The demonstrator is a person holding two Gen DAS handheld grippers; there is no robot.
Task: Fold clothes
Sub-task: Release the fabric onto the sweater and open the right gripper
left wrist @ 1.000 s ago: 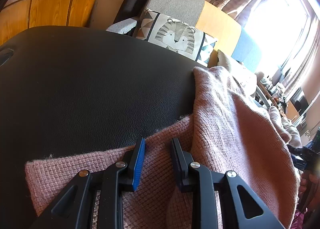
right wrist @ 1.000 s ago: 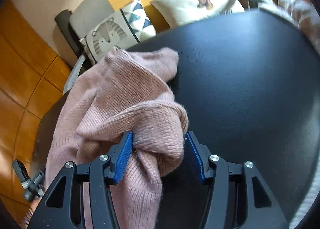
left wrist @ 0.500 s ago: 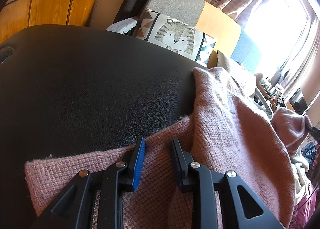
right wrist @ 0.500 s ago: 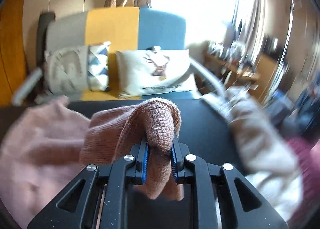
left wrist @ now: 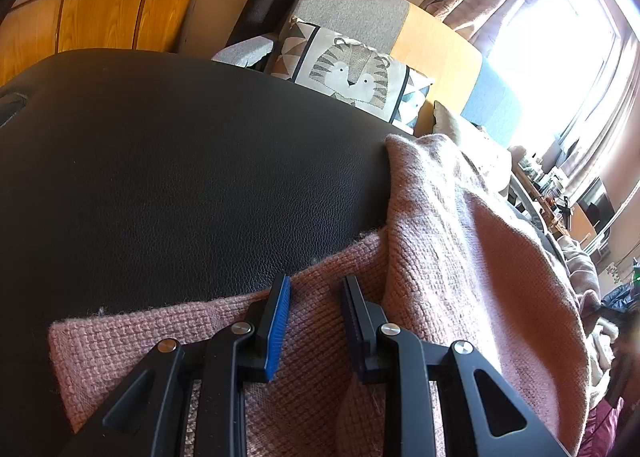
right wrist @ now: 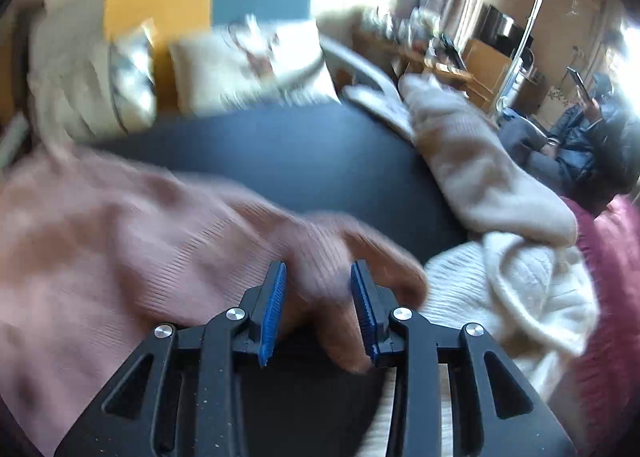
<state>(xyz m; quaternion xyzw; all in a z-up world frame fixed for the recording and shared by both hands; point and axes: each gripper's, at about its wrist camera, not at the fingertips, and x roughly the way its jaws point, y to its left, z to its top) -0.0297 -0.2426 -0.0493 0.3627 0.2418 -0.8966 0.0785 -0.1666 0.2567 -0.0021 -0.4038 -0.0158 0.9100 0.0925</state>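
Observation:
A pink knit sweater lies on the black padded table, its near hem flat and its body folded up in a ridge on the right. My left gripper rests on the hem, fingers apart, with knit under them and nothing pinched. The right wrist view is blurred by motion. In it the sweater spreads to the left and its sleeve end runs between the fingers of my right gripper. Those jaws stand parted, and the cuff spills past the right finger.
Cream knitwear and a dark red garment are heaped on the table's right side. Behind the table stands a sofa with a tiger cushion. A person sits at the far right.
The right gripper closed on the sleeve and swung it to the right and down. Now its jaws have widened again. The left gripper has stayed still on the hem.

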